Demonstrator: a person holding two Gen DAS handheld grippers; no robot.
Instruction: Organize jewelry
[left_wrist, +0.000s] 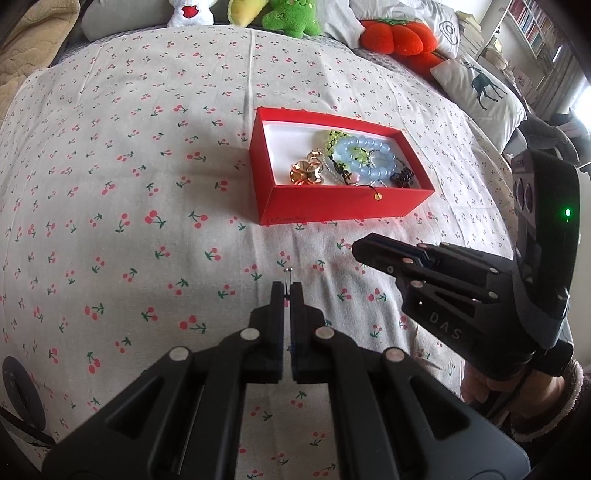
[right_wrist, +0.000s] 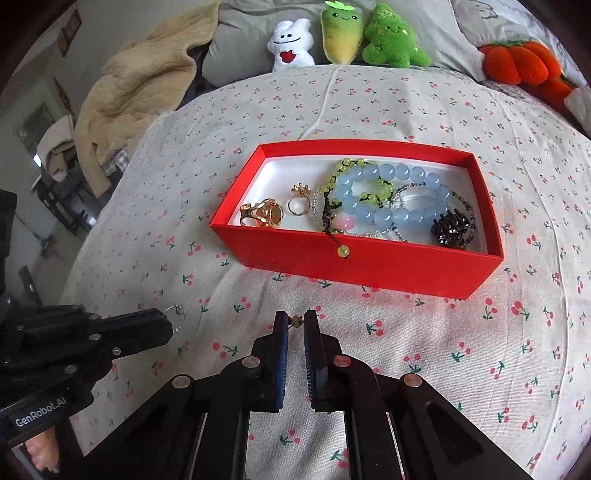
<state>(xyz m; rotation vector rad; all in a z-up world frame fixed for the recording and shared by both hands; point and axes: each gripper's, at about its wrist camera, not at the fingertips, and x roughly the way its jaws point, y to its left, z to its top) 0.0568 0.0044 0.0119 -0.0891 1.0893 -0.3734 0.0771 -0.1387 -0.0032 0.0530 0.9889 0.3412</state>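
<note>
My left gripper (left_wrist: 287, 286) angled down over the bedsheet (left_wrist: 110, 184), pinching a thin silver earring (left_wrist: 288, 271), my right gripper (right_wrist: 295, 320) tilted down, clamped on one small gold earring (right_wrist: 296, 320), one red box (right_wrist: 369, 266), two gold rings inside.

This is a bedroom in a home. The work surface is a bed (right_wrist: 406, 122) covered with a white sheet printed with small red cherries. Along its far edge sit soft toys: a white plush (right_wrist: 291, 44), a yellow-green plush (right_wrist: 341, 31), a green plush (right_wrist: 393, 38) and an orange pumpkin cushion (right_wrist: 517, 61), with grey pillows behind. A beige quilted blanket (right_wrist: 136, 85) is heaped at one side, a deer-print pillow (left_wrist: 480, 90) lies at the other, and a bookshelf (left_wrist: 528, 22) stands beyond it.
</note>
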